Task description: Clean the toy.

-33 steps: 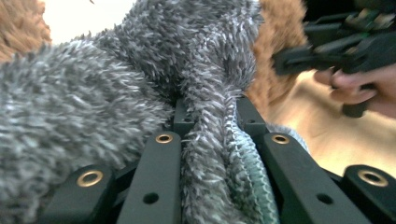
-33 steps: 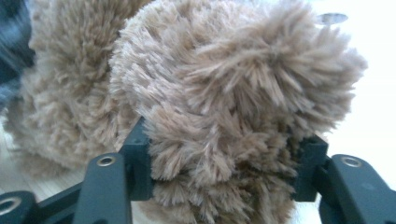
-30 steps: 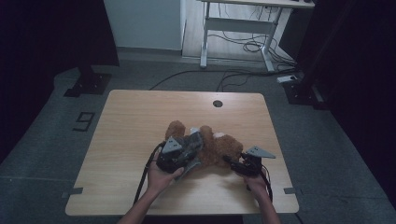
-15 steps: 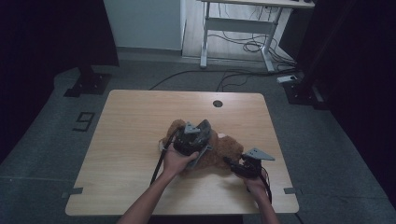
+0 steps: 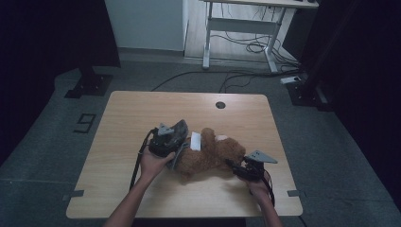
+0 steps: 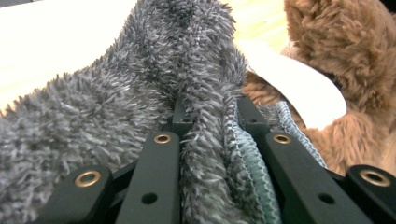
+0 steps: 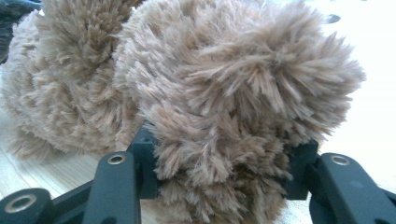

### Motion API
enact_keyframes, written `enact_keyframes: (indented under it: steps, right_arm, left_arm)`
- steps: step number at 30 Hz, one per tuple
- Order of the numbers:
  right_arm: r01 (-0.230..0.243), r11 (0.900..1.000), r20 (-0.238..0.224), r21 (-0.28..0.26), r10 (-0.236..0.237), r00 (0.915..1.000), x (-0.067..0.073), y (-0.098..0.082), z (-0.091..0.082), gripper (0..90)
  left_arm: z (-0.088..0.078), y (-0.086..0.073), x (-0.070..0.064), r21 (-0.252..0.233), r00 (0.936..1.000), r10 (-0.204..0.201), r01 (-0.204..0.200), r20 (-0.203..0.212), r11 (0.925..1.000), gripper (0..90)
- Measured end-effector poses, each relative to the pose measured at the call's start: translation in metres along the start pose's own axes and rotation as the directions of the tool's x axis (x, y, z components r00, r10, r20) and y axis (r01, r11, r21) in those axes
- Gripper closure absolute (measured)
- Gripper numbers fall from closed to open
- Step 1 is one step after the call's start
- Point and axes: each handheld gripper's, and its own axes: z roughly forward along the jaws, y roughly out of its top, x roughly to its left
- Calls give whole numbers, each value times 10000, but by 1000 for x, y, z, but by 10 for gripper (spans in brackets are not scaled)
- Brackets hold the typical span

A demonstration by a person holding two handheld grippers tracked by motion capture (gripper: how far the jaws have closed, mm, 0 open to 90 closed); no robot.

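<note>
light wooden surface (image 5: 142, 113) carried a brown plush teddy bear (image 5: 213, 156), lying near the front edge. soft, light, squashy; best taken by a limb. left hand-held gripper (image 5: 176, 137) was clenched on grey fuzzy cloth (image 6: 140, 107) beside it; right hand-held gripper (image 5: 236, 168) was grasping a plush limb.

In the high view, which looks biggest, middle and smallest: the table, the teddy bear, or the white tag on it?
1. Table, by far the biggest.
2. Teddy bear, lying on the table.
3. White tag on the bear, smallest.
All three sit about equally far from the camera, so the order is safe.
</note>
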Motion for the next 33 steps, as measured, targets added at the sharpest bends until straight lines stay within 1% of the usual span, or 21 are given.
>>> enact_keyframes:
  steps: [1, 3, 4, 6, 7, 9, 11, 14, 15, 17, 20, 22, 23, 24, 25, 26, 27, 29, 30, 31, 33]
  right_arm:
    - [0, 10000, -1, 2, 0, 10000, 0, 0, 0, 459]
    - [-2, 10000, 11, 22, 2, 10000, 0, 0, 0, 459]
    - [-33, 10000, 20, 33, 33, 10000, 0, 0, 0, 459]
    - [-98, 9999, 31, 55, 98, 9999, -1, 1, 0, 459]
    - [-116, 9999, 42, 55, 116, 9999, -2, 1, 0, 459]
    - [-191, 9998, 66, 79, 191, 9998, -2, 2, 1, 459]
    - [-196, 9998, 77, 79, 196, 9998, -2, 2, 1, 459]
    - [-217, 9997, 88, 61, 216, 9997, -1, 2, 1, 459]
    - [-242, 9997, 82, 78, 242, 9997, -1, 3, 1, 459]
    - [-197, 9998, 94, 74, 197, 9998, -1, 3, 1, 459]
    - [-170, 9998, 86, 81, 169, 9998, -2, 3, 1, 459]
    - [-153, 9999, 90, 73, 152, 9998, -2, 3, 1, 459]
    - [-145, 9999, 79, 71, 144, 9999, -2, 3, 2, 459]
    - [-128, 9999, 68, 67, 127, 9999, -2, 2, 2, 459]
    - [-116, 9999, 64, 68, 116, 9999, -2, 2, 1, 459]
    - [-139, 9999, 76, 47, 138, 9999, -2, 2, 2, 459]
    - [-94, 9999, 131, 122, 92, 9999, -2, 2, 2, 459]
    - [-109, 9999, 124, 123, 107, 9999, -3, 0, 2, 459]
    - [-59, 9999, 110, 110, 58, 9999, -3, 0, 2, 460]
    - [-39, 9999, 124, 120, 38, 9999, -2, 1, 2, 461]
    - [-85, 9999, 112, 112, 84, 9999, -3, 1, 2, 464]
  left_arm:
    - [-4, 0, 0, -22, 10000, -16, 16, 9, 10000, 742]
    - [-11, 2, -5, -283, 10000, 57, -55, 74, 9996, 743]
    - [-15, 5, -9, -438, 9998, 147, -142, 119, 9989, 743]
    - [-23, 13, -21, -792, 9988, 268, -235, 403, 9966, 742]
    - [-27, 19, -31, -1009, 9972, 468, -408, 577, 9941, 742]
    - [-30, 29, -46, -1250, 9930, 779, -665, 885, 9899, 742]
    - [-29, 41, -65, -1355, 9860, 1175, -1012, 1181, 9856, 742]
    - [-15, 57, -91, -1257, 9751, 1574, -1384, 1562, 9824, 742]
    - [-6, 63, -101, -1167, 9709, 1642, -1452, 1741, 9825, 741]
    - [9, 70, -113, -985, 9658, 1756, -1592, 1908, 9823, 741]
    - [37, 75, -131, -579, 9582, 1743, -1653, 2270, 9845, 741]
    - [59, 75, -142, -69, 9522, 1664, -1703, 2564, 9854, 741]
    - [69, 74, -146, 193, 9520, 1726, -1833, 2528, 9829, 741]
    - [78, 72, -149, 448, 9542, 1850, -2008, 2352, 9786, 741]
    - [87, 68, -150, 717, 9556, 1860, -2071, 2284, 9757, 740]
    - [93, 64, -150, 812, 9558, 1800, -2035, 2325, 9757, 740]
    - [95, 61, -148, 737, 9562, 1720, -1942, 2368, 9782, 741]
    - [92, 59, -143, 625, 9573, 1637, -1833, 2383, 9811, 741]
    - [89, 58, -140, 580, 9589, 1694, -1870, 2276, 9806, 742]
    - [84, 57, -136, 560, 9637, 1791, -1936, 1982, 9795, 742]
    - [77, 55, -127, 579, 9696, 1820, -1936, 1633, 9794, 742]
